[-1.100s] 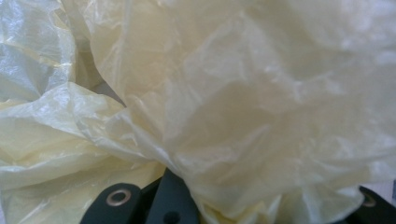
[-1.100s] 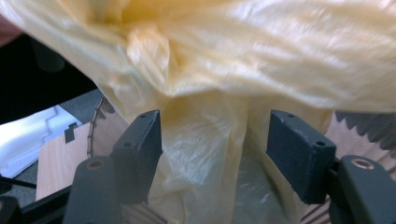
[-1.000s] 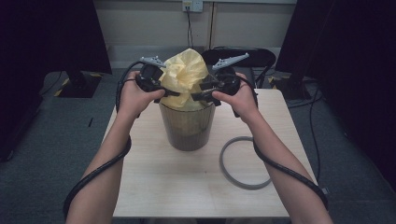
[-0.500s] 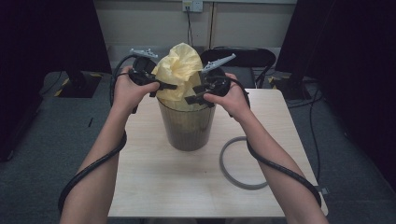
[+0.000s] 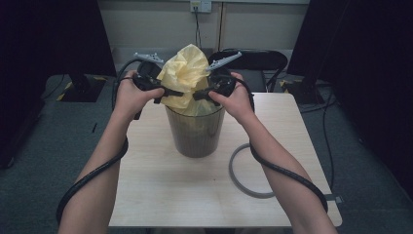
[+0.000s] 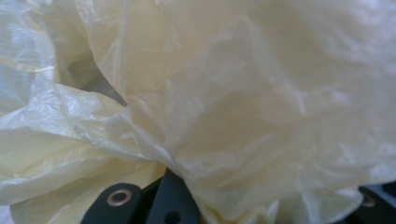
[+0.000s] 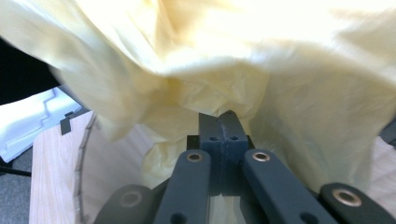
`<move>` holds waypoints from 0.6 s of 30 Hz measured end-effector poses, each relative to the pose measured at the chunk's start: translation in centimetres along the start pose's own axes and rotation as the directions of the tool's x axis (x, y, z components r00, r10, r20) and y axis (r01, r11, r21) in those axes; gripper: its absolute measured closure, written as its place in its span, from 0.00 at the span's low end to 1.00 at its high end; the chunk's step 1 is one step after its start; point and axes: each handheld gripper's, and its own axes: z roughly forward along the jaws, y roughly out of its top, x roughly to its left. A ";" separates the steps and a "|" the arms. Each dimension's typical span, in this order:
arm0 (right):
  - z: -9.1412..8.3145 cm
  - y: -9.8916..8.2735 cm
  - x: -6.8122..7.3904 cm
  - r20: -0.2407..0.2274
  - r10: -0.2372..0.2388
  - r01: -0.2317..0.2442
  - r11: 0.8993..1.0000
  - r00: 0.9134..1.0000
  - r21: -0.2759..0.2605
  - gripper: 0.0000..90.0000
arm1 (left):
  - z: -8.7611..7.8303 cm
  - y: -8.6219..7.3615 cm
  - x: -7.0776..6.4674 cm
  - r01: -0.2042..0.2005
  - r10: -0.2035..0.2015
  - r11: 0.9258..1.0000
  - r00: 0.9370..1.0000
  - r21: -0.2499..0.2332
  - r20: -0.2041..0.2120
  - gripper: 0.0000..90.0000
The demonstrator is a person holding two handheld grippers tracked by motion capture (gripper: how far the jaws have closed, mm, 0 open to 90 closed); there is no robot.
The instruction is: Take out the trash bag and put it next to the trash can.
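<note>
Pale wooden desk (image 5: 195,195) out in the middle of a dim room, chair behind it, and a dark see-through bin (image 5: 196,132) standing near its far edge. Both hands are up at the rim now. Yellow bag (image 5: 186,73) billows up out of the bin in a crumpled plume. Left claw (image 5: 176,93) is clamped tight on the bag's left side, plastic bunched over its jaws. Right claw (image 5: 198,95) has just snapped closed on the opposite side, and from its own camera the bag (image 7: 224,60) is pinched between the meeting tips. Gripping at two opposite points, I'd say, so the mouth can be pulled wide and stretched over the rim. Grey cable (image 5: 243,170) loops loose on the desk.
</note>
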 end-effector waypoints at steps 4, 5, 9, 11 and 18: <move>-1.3 0.7 0.1 -0.003 -0.004 0.004 1.000 1.000 -0.015 1.00 | 1.0 0.3 -0.3 -0.040 0.042 0.998 0.999 0.051 -0.024 0.95; -1.6 0.9 0.2 0.001 -0.006 0.006 1.000 1.000 -0.019 1.00 | 1.4 0.4 -0.4 -0.048 0.050 0.997 0.998 0.065 -0.028 0.95; -2.1 1.4 0.8 0.014 -0.035 0.035 0.999 0.999 -0.003 1.00 | 2.6 1.0 -0.9 -0.139 0.145 0.982 0.989 0.126 -0.036 0.94; -2.2 1.5 1.0 0.022 -0.050 0.050 0.999 0.999 -0.007 1.00 | 3.3 1.1 -1.0 -0.193 0.201 0.968 0.979 0.159 -0.037 0.81; -2.3 1.7 1.3 -0.013 -0.048 0.047 0.998 0.999 -0.037 1.00 | 5.4 0.8 -0.9 -0.194 0.205 0.971 0.976 0.139 -0.069 0.35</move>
